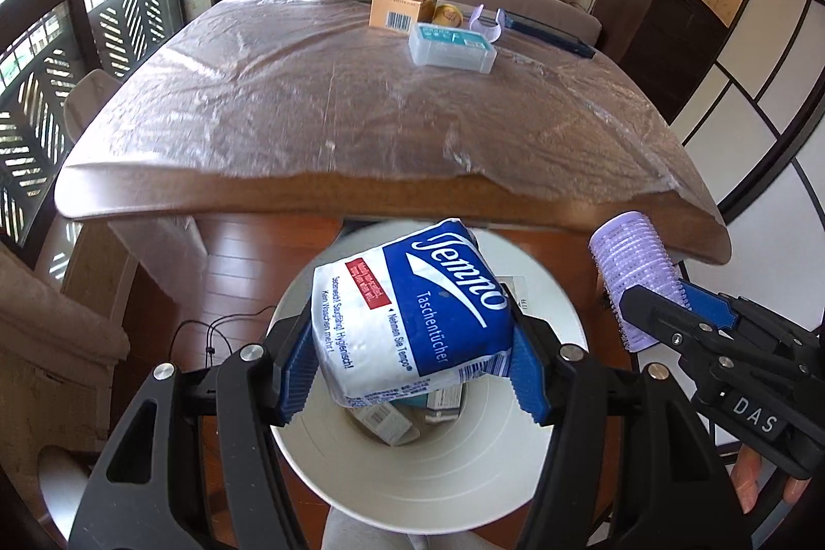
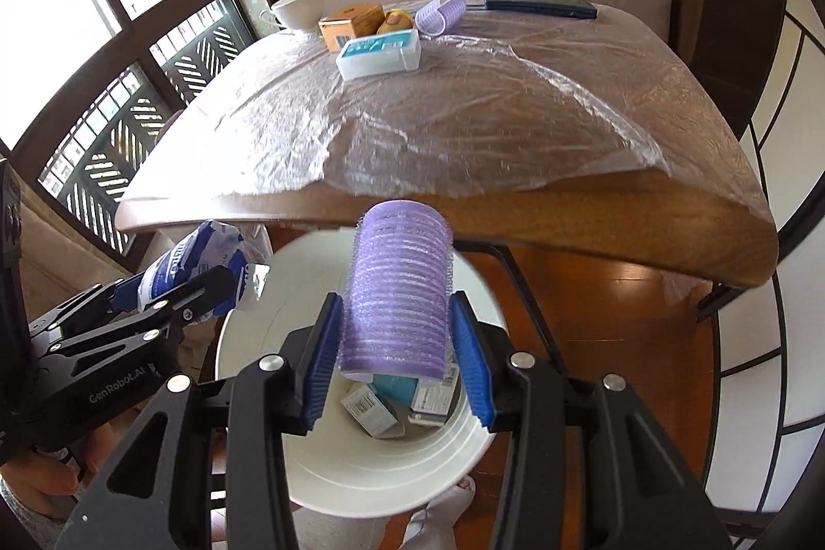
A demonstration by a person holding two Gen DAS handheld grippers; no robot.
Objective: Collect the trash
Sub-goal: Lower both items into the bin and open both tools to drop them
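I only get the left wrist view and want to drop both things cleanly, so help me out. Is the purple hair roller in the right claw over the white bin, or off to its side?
Observer: The right wrist view shows the purple hair roller above the white bin's opening, with the right claw shut on its sides.
Operator: What lies under it in the bin?
Observer: Small cartons and a teal box lie at the bottom, right below the roller.
Operator: Does my tissue pack look held from there?
Observer: Yes. The Tempo tissue pack sits in the left claw at the bin's left rim.
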